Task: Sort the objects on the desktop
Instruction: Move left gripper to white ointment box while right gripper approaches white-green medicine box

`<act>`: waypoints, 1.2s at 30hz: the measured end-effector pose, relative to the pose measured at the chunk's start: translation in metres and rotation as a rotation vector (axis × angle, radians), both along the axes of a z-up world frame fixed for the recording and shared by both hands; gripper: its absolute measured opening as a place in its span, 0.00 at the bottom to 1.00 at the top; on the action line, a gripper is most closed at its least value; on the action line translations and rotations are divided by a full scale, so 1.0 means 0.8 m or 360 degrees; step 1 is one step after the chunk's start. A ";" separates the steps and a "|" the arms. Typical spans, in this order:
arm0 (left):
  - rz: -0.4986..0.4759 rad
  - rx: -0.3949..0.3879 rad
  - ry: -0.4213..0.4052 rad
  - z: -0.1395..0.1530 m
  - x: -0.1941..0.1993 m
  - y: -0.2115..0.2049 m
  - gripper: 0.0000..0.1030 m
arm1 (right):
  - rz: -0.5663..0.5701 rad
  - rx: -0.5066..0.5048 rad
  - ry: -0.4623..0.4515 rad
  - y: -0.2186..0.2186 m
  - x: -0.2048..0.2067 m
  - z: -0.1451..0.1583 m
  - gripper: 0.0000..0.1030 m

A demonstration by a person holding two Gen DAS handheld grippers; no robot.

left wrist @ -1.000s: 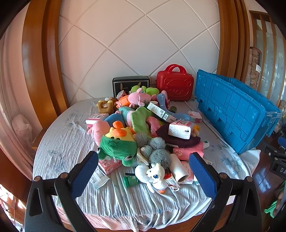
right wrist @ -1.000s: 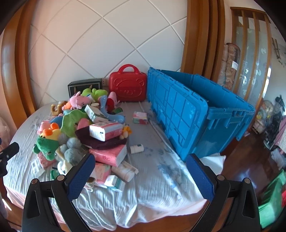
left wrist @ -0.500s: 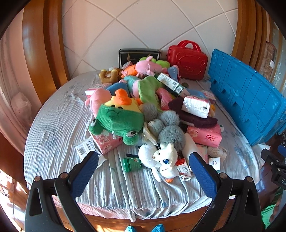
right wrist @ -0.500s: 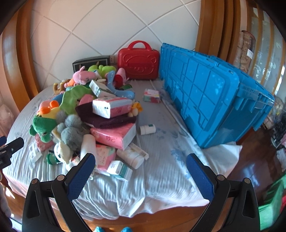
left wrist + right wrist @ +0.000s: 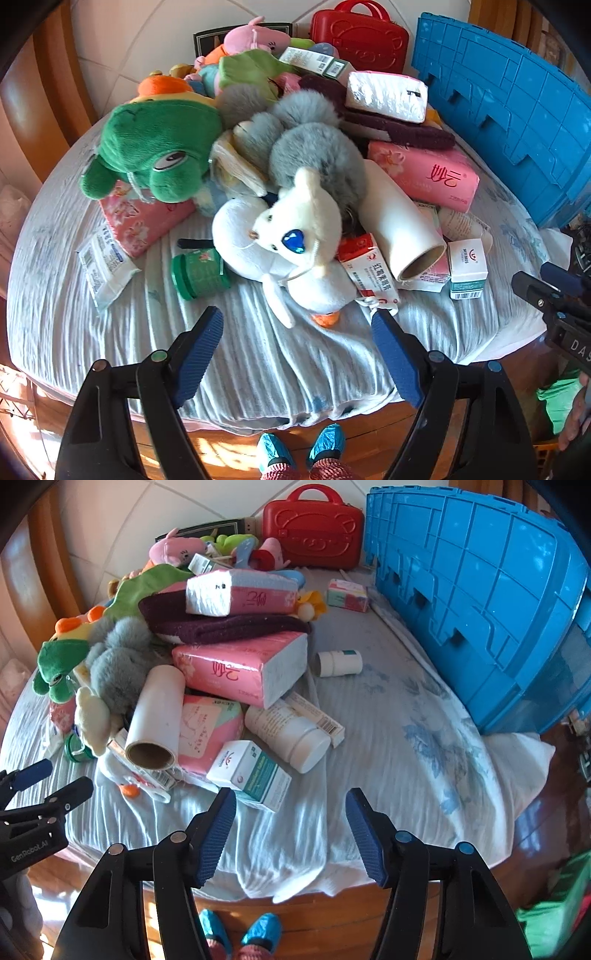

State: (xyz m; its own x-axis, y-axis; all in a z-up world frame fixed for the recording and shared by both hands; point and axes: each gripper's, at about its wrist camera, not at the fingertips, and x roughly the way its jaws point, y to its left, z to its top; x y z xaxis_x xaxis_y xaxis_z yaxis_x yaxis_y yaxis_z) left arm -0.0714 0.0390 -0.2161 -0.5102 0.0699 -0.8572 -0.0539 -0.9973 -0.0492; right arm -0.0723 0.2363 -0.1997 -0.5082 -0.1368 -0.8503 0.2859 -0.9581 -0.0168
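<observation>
A heap of toys and packs covers the cloth-draped table [image 5: 66, 325]. My left gripper [image 5: 297, 321] hangs just in front of a white plush toy [image 5: 295, 236]; its jaws are closing with only cloth between them. Beside the plush lie a green jar [image 5: 199, 273], a green frog plush [image 5: 155, 147] and a white roll [image 5: 399, 221]. My right gripper [image 5: 290, 801] hovers in front of a white-and-teal box [image 5: 251, 771] and a white bottle [image 5: 288, 731]; its jaws are closing too, with nothing between them. Pink tissue packs [image 5: 240, 668] sit behind.
A large blue crate [image 5: 480, 590] stands along the table's right side, a red case [image 5: 314, 531] at the back. A small white bottle [image 5: 338, 662] lies on bare cloth near the crate. The table's front edge and a person's blue shoe covers [image 5: 303, 448] are below the grippers.
Both grippers have dropped and tipped down toward the front of the pile, so the objects loom much larger. Both pairs of jaws have narrowed, the right more than the left.
</observation>
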 end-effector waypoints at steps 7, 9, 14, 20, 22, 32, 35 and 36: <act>0.0029 -0.0020 0.0035 -0.013 -0.013 0.042 0.81 | 0.0084 -0.0063 -0.0051 -0.001 -0.011 -0.028 0.54; 0.0077 -0.0009 0.0026 -0.019 -0.020 0.050 0.81 | 0.0132 -0.0062 -0.0078 0.003 -0.021 -0.037 0.51; 0.0196 -0.0033 0.0070 -0.034 -0.038 0.068 0.79 | 0.0272 -0.0058 -0.0095 0.015 -0.036 -0.045 0.50; 0.0174 -0.0069 0.0091 -0.035 -0.031 0.063 0.68 | 0.0376 -0.0116 -0.0106 0.010 -0.046 -0.053 0.50; 0.0176 -0.0039 0.0076 -0.037 -0.026 0.056 0.68 | 0.0387 -0.0138 -0.0110 0.012 -0.045 -0.054 0.50; 0.0197 -0.0024 0.0079 -0.035 -0.030 0.068 0.60 | 0.0432 -0.0185 -0.0118 0.009 -0.037 -0.058 0.51; 0.0155 -0.0030 0.0100 -0.030 -0.023 0.073 0.53 | 0.0435 -0.0171 -0.0154 0.005 -0.041 -0.070 0.51; 0.0154 -0.0026 0.0105 -0.029 -0.019 0.070 0.52 | 0.0434 -0.0170 -0.0167 0.006 -0.042 -0.075 0.51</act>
